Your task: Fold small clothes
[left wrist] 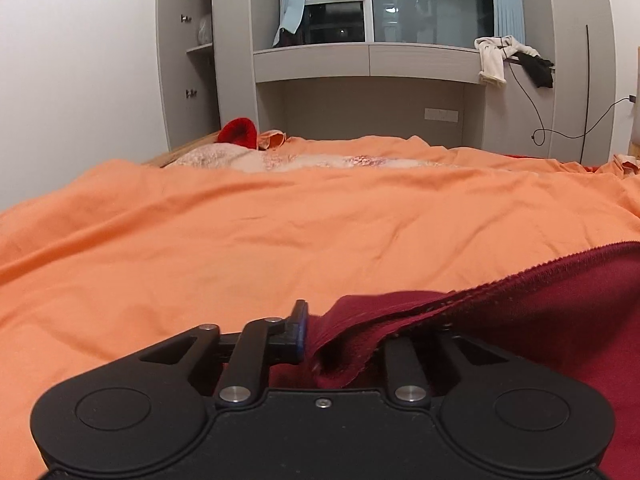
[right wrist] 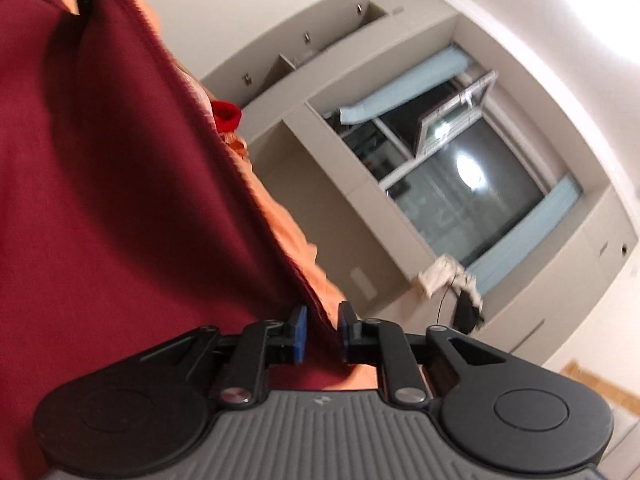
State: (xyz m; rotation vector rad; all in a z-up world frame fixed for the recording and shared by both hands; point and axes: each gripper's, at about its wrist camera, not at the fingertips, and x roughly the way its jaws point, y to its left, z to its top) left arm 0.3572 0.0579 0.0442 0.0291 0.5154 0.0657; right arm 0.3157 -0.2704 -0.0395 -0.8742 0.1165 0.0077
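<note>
On the orange bedsheet [left wrist: 280, 240], a maroon knit garment [left wrist: 540, 300] with a ribbed edge lies rumpled, draped between each narrowly parted tool: left tool [left wrist: 352, 332], right tool [right wrist: 322, 330].

Black left tool [left wrist: 344, 332], right tool [right wrist: 322, 330] (blue pads, silver screws)

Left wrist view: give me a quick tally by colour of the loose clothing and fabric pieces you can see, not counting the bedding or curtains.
Dark red: 1, the garment lying between the fingers of the left gripper
Bright red: 1, the knitted piece at the far edge of the bed
Cream-white: 1, the cloth hanging off the ledge
Black: 1, the cloth beside it
Total: 4
</note>
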